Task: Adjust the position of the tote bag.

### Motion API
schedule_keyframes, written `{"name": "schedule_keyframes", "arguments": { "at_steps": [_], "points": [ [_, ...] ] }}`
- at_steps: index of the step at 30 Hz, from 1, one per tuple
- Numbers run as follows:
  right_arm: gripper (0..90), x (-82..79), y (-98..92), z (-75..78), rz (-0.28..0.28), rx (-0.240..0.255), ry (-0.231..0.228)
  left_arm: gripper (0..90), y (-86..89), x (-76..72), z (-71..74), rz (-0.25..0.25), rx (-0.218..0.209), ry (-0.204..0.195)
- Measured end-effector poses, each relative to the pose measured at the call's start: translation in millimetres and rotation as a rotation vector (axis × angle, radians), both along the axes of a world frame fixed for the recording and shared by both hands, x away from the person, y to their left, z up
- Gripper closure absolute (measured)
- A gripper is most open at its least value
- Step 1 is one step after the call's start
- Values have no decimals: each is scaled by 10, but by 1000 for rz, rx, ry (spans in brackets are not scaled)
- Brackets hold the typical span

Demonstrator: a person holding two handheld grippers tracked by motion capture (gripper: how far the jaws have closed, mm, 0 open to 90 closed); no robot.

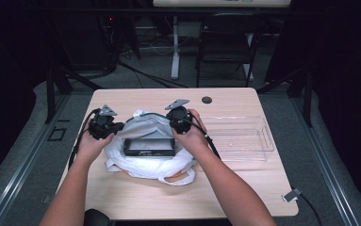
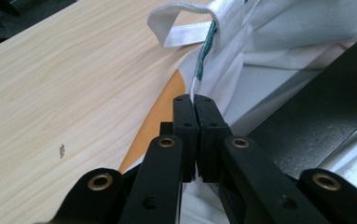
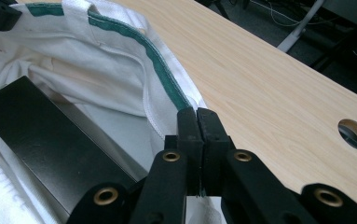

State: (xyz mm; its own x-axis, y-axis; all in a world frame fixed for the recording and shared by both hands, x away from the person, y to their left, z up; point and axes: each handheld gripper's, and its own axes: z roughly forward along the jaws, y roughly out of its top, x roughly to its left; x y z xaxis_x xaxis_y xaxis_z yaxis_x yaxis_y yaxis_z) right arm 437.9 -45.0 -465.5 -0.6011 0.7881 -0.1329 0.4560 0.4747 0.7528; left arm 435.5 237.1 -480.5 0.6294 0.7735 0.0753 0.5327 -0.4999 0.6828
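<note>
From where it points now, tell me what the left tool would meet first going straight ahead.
The left tool is shut on the white bag's rim; straight ahead, that cloth comes first, then probably the bag's strap loop, though depth is unclear.

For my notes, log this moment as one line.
left gripper: shut on white bag rim | right gripper: shut on rim | black box: inside bag

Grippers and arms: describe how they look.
The left gripper and right gripper are matte black, with flat jaws on linkage bars set with brass-coloured rivets. Each carries a grey three-cornered plate and trails a black cable. The forearms are bare, with no sleeves showing.
</note>
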Motion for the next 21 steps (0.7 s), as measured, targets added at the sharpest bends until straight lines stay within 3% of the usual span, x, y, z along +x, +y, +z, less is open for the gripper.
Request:
{"name": "schedule_keyframes", "arguments": {
  "at_steps": [21],
  "points": [
    [891, 151, 1, -139, -33, -7, 50, 888, -23, 135, -97, 14, -9, 38]
  ]
}}
